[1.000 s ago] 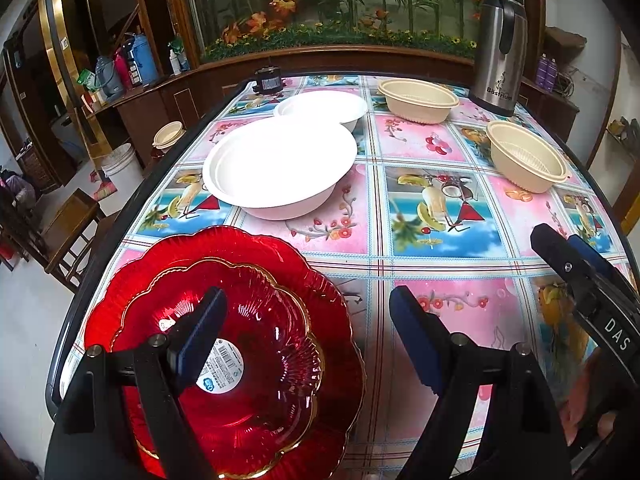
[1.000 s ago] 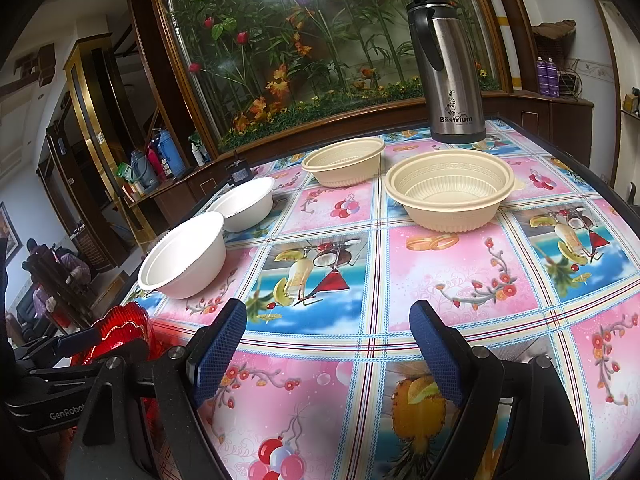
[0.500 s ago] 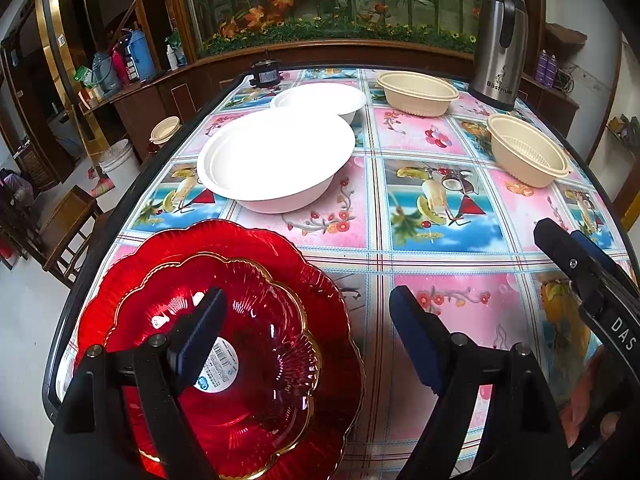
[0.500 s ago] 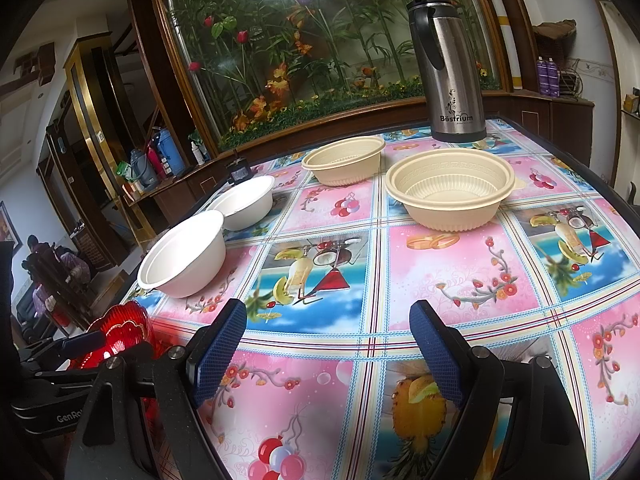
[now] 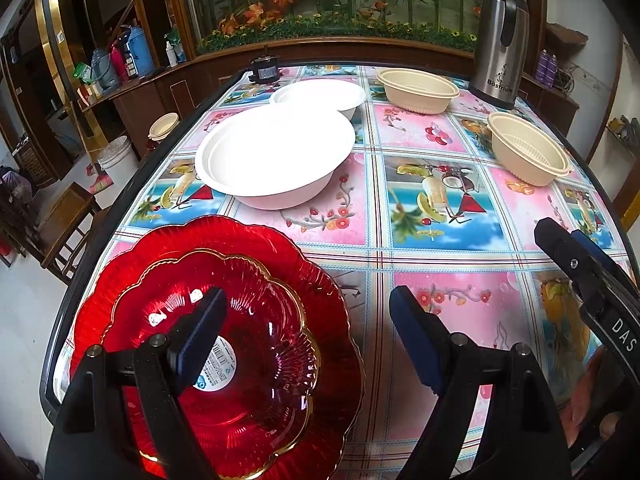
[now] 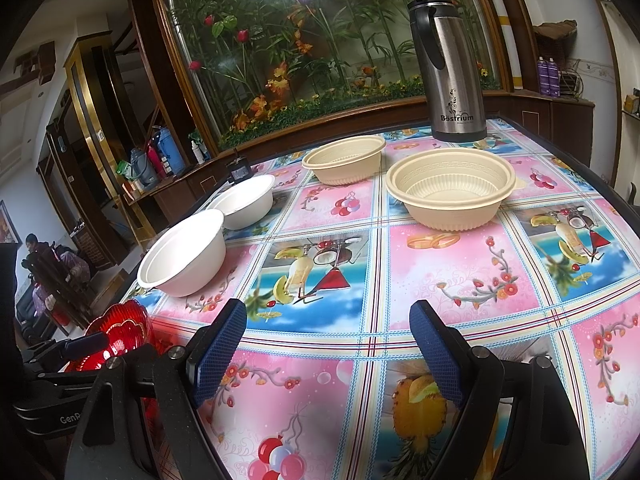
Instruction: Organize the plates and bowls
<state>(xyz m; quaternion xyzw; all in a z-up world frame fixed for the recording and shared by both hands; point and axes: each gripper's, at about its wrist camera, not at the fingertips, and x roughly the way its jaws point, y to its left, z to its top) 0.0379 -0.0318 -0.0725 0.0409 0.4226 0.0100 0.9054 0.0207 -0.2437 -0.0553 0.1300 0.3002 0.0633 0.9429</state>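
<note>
Two red glass plates (image 5: 280,280) lie stacked at the table's near left, the smaller gold-rimmed one (image 5: 248,360) on top; they also show in the right wrist view (image 6: 124,328). My left gripper (image 5: 308,340) is open and empty just above them, its left finger over the top plate. Two white bowls (image 5: 276,156) (image 5: 320,94) sit behind, also in the right wrist view (image 6: 184,256) (image 6: 248,200). Two beige bowls (image 6: 448,188) (image 6: 344,160) stand further right. My right gripper (image 6: 328,352) is open and empty over the tablecloth.
A steel thermos (image 6: 452,72) stands at the table's far right corner. A small black object (image 5: 266,70) sits at the far edge. The table's dark rim (image 5: 108,220) runs along the left, with chairs and a bucket (image 5: 118,160) beyond.
My left gripper has moved slightly forward over the red plates, so the white bowl looks closer. My right gripper has barely moved.
</note>
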